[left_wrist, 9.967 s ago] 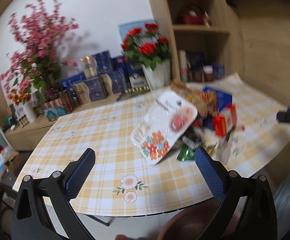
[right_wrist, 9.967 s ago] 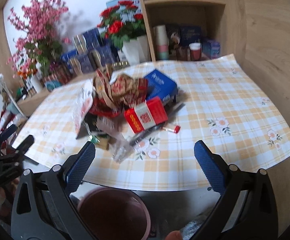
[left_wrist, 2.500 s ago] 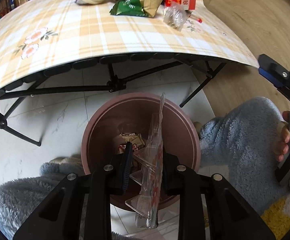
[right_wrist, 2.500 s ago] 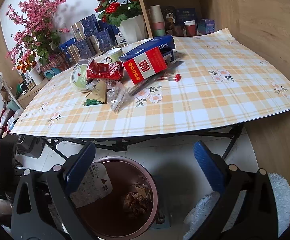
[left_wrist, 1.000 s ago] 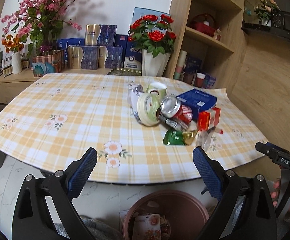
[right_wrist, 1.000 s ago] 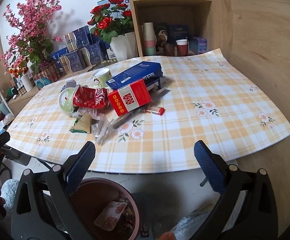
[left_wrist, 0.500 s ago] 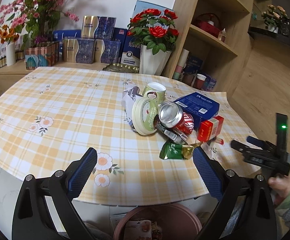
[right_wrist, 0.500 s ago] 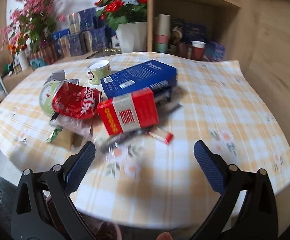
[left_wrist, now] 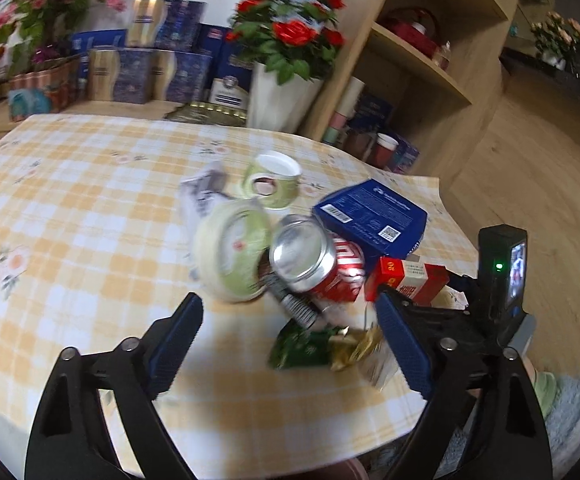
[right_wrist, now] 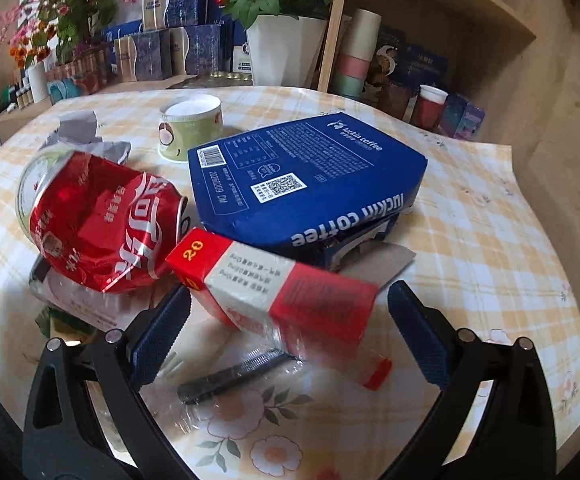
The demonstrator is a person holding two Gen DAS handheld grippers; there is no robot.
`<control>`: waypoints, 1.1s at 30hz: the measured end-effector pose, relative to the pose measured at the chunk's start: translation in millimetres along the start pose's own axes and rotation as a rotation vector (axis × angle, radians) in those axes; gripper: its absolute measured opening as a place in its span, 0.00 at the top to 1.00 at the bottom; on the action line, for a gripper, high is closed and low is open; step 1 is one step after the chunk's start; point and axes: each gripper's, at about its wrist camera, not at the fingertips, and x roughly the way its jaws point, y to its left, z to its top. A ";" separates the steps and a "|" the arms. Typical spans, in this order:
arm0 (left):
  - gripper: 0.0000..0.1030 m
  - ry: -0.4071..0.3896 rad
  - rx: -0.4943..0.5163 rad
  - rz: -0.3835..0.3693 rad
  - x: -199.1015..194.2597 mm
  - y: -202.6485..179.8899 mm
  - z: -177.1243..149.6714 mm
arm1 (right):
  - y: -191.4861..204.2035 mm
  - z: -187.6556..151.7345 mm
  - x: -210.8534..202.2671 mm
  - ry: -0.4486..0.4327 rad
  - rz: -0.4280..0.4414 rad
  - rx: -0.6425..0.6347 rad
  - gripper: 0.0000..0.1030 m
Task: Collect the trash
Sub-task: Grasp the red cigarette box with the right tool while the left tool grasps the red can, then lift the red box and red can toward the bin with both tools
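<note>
A trash pile lies on the checked table (left_wrist: 69, 240): a round pale lid (left_wrist: 229, 256), a crushed red can (left_wrist: 318, 264), a blue coffee box (left_wrist: 370, 216), a red-and-white carton (left_wrist: 406, 280) and a green wrapper (left_wrist: 302, 348). My left gripper (left_wrist: 290, 340) hovers over the wrapper with its jaws closing; the pads touch nothing. My right gripper (right_wrist: 287, 336) is open and straddles the red-and-white carton (right_wrist: 281, 292) without pressing on it. The red can (right_wrist: 101, 224) and blue box (right_wrist: 306, 176) lie just beyond. A black stick in clear wrap (right_wrist: 233, 372) lies under the carton.
A green paper cup (right_wrist: 189, 128) and crumpled paper (right_wrist: 81, 132) sit behind the pile. A white vase of red roses (right_wrist: 281, 48), blue gift boxes (right_wrist: 177, 52) and a wooden shelf (right_wrist: 430, 12) with cups line the back. The other hand-held tool (left_wrist: 498, 280) is at the right.
Both grippers have moved in close over the trash pile, and the brown bin has dropped out of view. The left jaws stand slightly narrower than before.
</note>
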 end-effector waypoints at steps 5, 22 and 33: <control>0.30 0.052 -0.010 -0.022 38.3 -10.2 9.7 | -5.3 1.3 3.5 0.004 0.035 0.040 0.06; 0.53 0.104 0.025 0.021 82.7 -17.6 26.0 | -8.5 -7.4 -28.8 -0.028 0.242 0.009 0.69; 0.73 0.092 0.130 0.086 95.1 -28.3 28.4 | -9.0 -5.9 -22.9 -0.011 0.307 0.049 0.72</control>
